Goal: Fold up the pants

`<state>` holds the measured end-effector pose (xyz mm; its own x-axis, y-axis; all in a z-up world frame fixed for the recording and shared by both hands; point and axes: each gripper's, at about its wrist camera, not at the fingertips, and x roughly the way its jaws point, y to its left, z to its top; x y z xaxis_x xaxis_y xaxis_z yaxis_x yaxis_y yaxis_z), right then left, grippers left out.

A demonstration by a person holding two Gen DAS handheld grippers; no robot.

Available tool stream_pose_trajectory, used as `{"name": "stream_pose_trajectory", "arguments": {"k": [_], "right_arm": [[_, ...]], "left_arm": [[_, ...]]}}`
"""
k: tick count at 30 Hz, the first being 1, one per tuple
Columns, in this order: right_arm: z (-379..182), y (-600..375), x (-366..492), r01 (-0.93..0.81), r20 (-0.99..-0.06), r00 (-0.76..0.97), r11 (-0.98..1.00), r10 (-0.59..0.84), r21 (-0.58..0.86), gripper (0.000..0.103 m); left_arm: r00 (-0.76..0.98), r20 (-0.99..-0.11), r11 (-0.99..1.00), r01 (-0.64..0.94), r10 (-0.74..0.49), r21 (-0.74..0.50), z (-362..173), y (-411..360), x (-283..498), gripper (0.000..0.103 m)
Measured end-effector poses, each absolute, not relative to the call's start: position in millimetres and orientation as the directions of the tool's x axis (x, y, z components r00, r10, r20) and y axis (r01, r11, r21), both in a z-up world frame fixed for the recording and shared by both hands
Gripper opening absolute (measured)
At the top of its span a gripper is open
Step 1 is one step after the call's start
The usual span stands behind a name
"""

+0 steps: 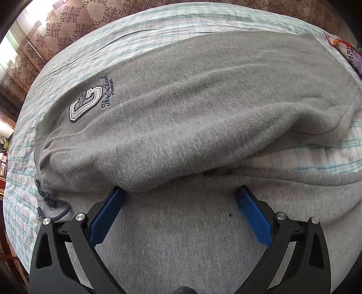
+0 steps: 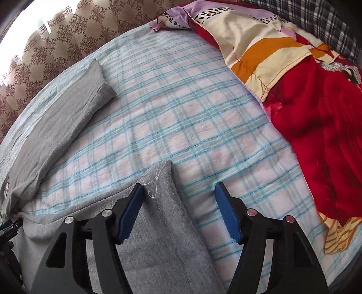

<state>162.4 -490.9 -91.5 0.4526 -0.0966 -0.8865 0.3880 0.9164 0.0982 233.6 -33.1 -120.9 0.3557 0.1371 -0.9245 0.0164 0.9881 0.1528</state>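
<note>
Grey sweatpants lie on a plaid bedsheet. The left wrist view shows their logo patch and, at the left, the waistband drawstring. My left gripper stands open over the grey fabric, at the edge of a raised fold, with nothing pinched. In the right wrist view one leg's cuff lies far to the left. The near leg's end reaches in between the fingers of my right gripper. It sits close to the left pad, while the right pad stands apart over the sheet.
A red blanket and a multicoloured quilt are heaped along the right side of the bed. A dark checked cloth lies behind them. A brown patterned curtain hangs at the back.
</note>
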Motion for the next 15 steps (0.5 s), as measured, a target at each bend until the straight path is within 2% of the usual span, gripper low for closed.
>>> {"name": "stream_pose_trajectory", "arguments": {"k": [1,2,4,7,10,14,15], "right_arm": [[-91.4,-488.5,161.6,0.378,-0.886,0.456,0.919,-0.085,0.107,0.038],[-90.8,-487.5,161.5,0.378,-0.884,0.46,0.919,-0.082,0.111,0.034],[-87.1,-485.8,160.7,0.386,-0.877,0.469,0.917,-0.102,0.1,0.019],[-77.0,-485.3,160.0,0.42,-0.854,0.489,0.906,-0.18,0.05,0.008],[-67.8,-494.4,161.4,0.482,-0.822,0.49,0.876,-0.291,-0.023,0.004],[-69.8,-501.9,161.7,0.449,-0.841,0.495,0.893,-0.218,0.033,0.005],[-68.3,-497.2,160.3,0.431,-0.84,0.502,0.902,-0.209,0.033,0.008]], "left_arm": [[0.356,-0.924,0.988,0.011,0.141,0.155,-121.1,-33.9,234.6,0.101],[0.359,-0.922,0.987,0.007,0.145,0.158,-120.9,-34.8,235.5,0.101],[0.364,-0.919,0.987,-0.002,0.153,0.164,-121.1,-35.6,242.1,0.101],[0.365,-0.919,0.988,-0.022,0.151,0.154,-120.4,-35.9,247.8,0.101],[0.372,-0.916,0.988,-0.029,0.149,0.149,-119.5,-34.0,248.2,0.101],[0.388,-0.91,0.989,-0.028,0.146,0.147,-123.1,-32.4,247.0,0.101],[0.388,-0.911,0.99,-0.029,0.141,0.141,-123.5,-31.0,246.3,0.101]]}}
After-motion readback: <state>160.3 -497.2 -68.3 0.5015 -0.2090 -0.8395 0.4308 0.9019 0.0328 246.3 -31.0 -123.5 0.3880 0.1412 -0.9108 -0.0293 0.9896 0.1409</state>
